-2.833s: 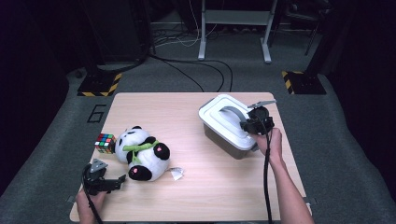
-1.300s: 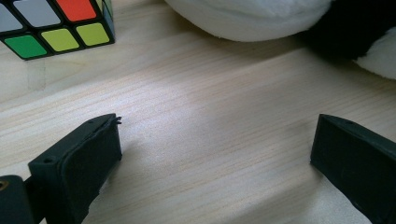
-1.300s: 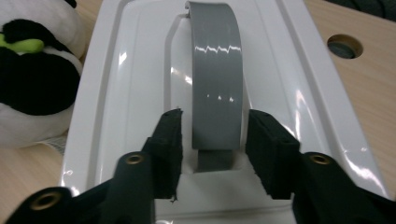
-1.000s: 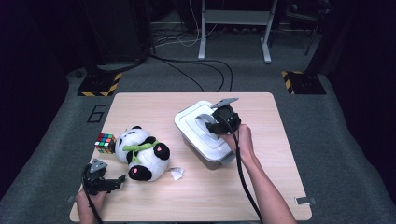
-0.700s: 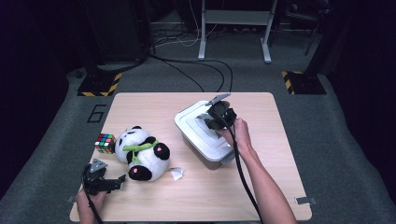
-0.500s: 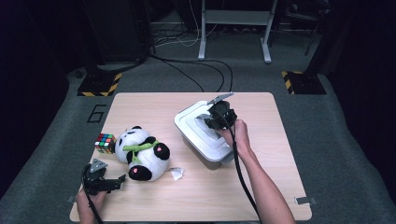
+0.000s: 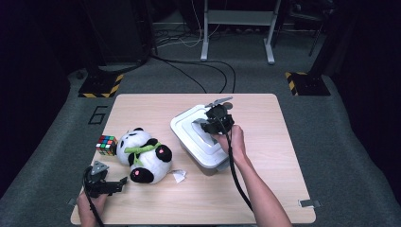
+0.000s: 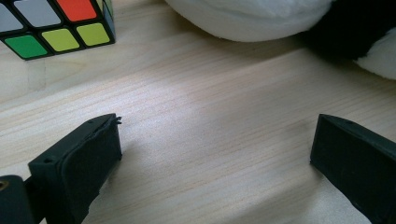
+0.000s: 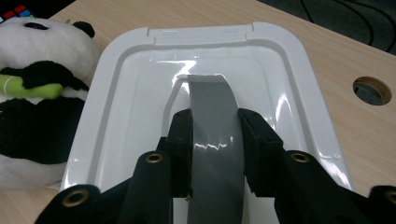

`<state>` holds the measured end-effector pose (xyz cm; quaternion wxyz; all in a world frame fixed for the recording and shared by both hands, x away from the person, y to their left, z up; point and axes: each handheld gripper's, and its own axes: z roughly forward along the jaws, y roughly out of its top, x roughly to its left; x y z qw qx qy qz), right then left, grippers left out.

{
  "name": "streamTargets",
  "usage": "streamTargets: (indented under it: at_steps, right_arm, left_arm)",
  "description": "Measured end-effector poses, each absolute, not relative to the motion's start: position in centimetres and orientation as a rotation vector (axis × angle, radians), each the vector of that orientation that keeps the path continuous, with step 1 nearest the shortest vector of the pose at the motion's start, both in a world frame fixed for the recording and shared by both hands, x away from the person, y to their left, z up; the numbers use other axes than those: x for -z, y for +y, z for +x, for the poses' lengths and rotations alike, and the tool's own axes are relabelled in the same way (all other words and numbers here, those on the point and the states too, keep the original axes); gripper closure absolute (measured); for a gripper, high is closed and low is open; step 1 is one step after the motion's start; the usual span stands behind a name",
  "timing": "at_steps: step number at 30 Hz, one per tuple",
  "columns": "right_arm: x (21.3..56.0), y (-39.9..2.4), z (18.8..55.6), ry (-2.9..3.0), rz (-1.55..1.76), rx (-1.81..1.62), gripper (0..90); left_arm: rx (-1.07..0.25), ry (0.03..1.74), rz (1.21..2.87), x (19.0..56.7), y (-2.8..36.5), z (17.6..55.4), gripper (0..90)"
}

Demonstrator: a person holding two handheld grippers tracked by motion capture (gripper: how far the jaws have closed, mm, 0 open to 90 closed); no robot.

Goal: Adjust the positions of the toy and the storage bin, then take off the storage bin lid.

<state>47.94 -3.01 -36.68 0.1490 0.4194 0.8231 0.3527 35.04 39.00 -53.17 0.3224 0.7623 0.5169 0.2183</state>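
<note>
Grey carpet ran under the pale wooden table (image 7: 265, 189) in the high view, with black cables snaking across it, a white metal stand at the back and yellow-and-black striped blocks at either side. On the tabletop sat a white plastic box (image 7: 201, 142), rounded at the corners and glossy, just right of centre. The right gripper (image 7: 215, 124) was down on its lid, the hand behind it. Left of the box lay a plush panda (image 7: 142, 153), soft and fuzzy, with a green band across its chest, and beside that a colourful puzzle cube (image 7: 106, 144). The left gripper (image 7: 105, 184) rested low at the table's near left corner, near the panda.

Over to the left gripper view: the two black jaws stood wide apart above bare, fine-grained wood, nothing between them, the cube (image 8: 56, 23) at the top left and the panda's white fur (image 8: 261, 18) along the top.

Then the right gripper view: the jaws had just closed in and now pinched the grey handle (image 9: 215, 135), a smooth, shiny arched strap rising from the recessed middle of the white lid (image 9: 289, 93). The panda (image 9: 42, 93) lay just left of the box, and a round hole (image 9: 372, 90) showed in the wood at right
</note>
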Motion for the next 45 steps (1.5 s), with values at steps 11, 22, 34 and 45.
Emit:
streamTargets:
  at_steps: [11, 22, 34, 45]
  right_arm:
    - [36.8, -0.8, 46.8, 2.331, 1.267, -1.015, 66.9]
    - [36.7, 0.5, 46.3, 2.317, 1.262, -0.963, 66.9]
    - [36.4, 0.3, 46.4, 2.324, 1.223, -0.96, 66.9]
    - [34.6, -1.0, 46.0, 2.287, 1.19, -0.968, 66.9]
  left_arm:
    - [-0.573, 1.357, 2.001, 53.2, 39.0, 35.0, 1.5]
    - [-0.573, 1.357, 2.001, 53.2, 39.0, 35.0, 1.6]
    - [-0.577, 1.356, 1.998, 53.2, 39.0, 35.1, 1.9]
    - [-0.579, 1.354, 1.997, 53.2, 39.0, 35.1, 2.0]
